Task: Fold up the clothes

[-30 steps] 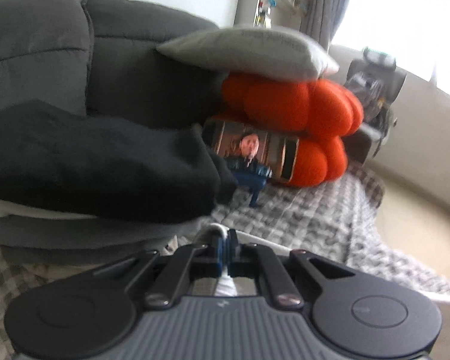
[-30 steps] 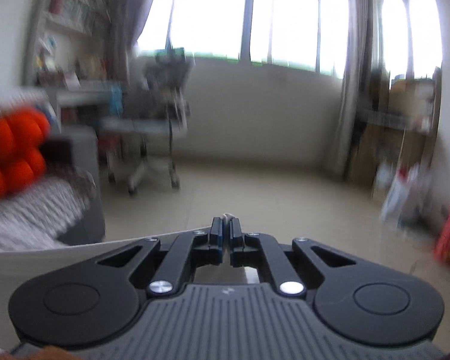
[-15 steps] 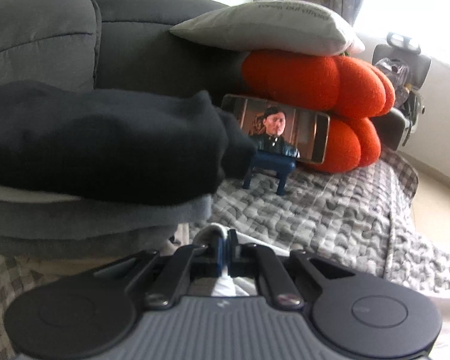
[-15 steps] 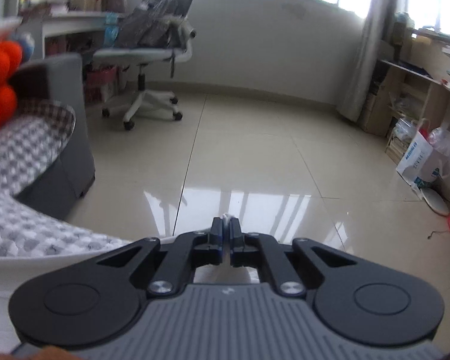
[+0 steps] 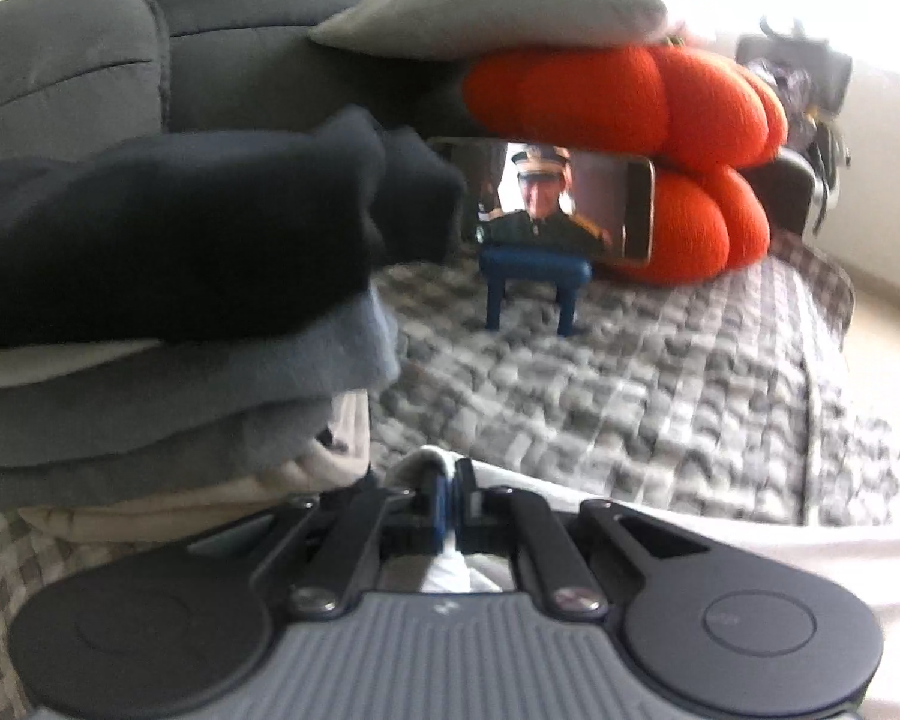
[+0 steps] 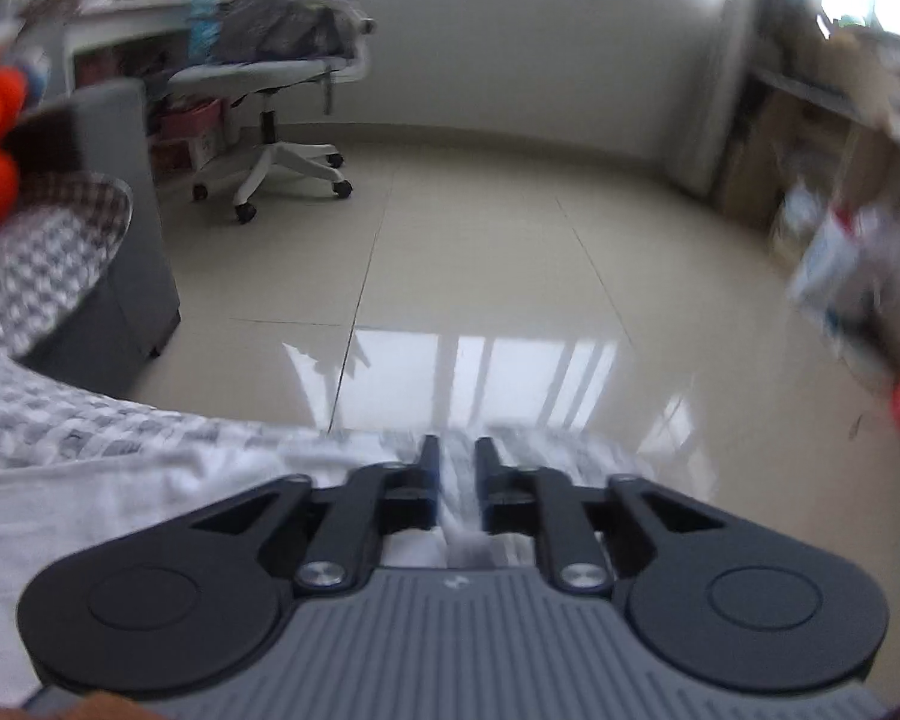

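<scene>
My left gripper (image 5: 448, 480) is shut on an edge of a white garment (image 5: 720, 531) that lies low over the checked sofa cover. A stack of folded clothes (image 5: 168, 312), black on top of grey and beige layers, sits just left of it. My right gripper (image 6: 453, 462) has its jaws slightly apart, with the same white garment (image 6: 120, 498) spread under it at the sofa's front edge. Whether cloth is still pinched between its fingers is blurred.
A phone on a blue stand (image 5: 561, 210) plays a video in front of an orange cushion (image 5: 648, 138) and a grey pillow (image 5: 498, 6). Beyond the sofa edge are a tiled floor (image 6: 480, 252), an office chair (image 6: 282, 78) and shelves (image 6: 840, 120).
Both grippers have lowered toward the sofa. The left one moved closer to the folded stack. The right gripper's jaws, shut on the cloth before, have parted slightly.
</scene>
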Demonstrator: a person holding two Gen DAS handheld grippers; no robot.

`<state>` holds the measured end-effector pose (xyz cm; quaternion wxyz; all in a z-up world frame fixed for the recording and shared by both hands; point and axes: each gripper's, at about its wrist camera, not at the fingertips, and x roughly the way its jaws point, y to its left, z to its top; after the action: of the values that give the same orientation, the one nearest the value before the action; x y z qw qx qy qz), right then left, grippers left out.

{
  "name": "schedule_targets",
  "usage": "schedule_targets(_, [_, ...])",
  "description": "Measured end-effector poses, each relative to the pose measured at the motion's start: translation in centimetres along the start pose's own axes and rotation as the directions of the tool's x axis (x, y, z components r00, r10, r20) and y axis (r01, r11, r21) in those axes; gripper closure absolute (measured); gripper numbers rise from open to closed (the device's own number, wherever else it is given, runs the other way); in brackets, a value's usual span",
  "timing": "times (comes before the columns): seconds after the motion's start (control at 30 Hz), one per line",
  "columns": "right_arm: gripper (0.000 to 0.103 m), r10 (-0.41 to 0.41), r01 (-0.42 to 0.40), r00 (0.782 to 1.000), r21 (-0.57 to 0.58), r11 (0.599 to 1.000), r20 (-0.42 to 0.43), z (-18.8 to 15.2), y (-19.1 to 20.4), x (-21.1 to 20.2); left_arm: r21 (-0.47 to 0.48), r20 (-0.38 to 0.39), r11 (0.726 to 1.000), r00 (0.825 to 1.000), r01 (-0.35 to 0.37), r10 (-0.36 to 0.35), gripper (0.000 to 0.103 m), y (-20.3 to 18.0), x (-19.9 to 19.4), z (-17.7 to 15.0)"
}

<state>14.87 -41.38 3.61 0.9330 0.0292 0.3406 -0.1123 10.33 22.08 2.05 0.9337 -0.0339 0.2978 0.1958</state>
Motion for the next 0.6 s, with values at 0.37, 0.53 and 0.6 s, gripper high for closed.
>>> schedule_targets(0.37, [0.098, 0.181, -0.180, 0.983, 0.065, 0.982, -0.020, -1.6, -0.1, -1.3, 0.013, -0.019, 1.000, 1.000, -0.017, 0.018, 0.100, -0.4, 0.5, -0.5])
schedule_targets(0.53, [0.099, 0.073, -0.070, 0.995, -0.045, 0.997, 0.062, 0.3, 0.8, -4.2, 0.013, -0.013, 1.000, 1.000, -0.017, 0.017, 0.100, -0.1, 0.4, -0.2])
schedule_targets(0.6, [0.099, 0.028, -0.026, 0.999, -0.054, 0.998, 0.036, 0.1, 0.3, -3.9, 0.016, -0.015, 1.000, 1.000, -0.021, 0.021, 0.100, -0.3, 0.5, -0.4])
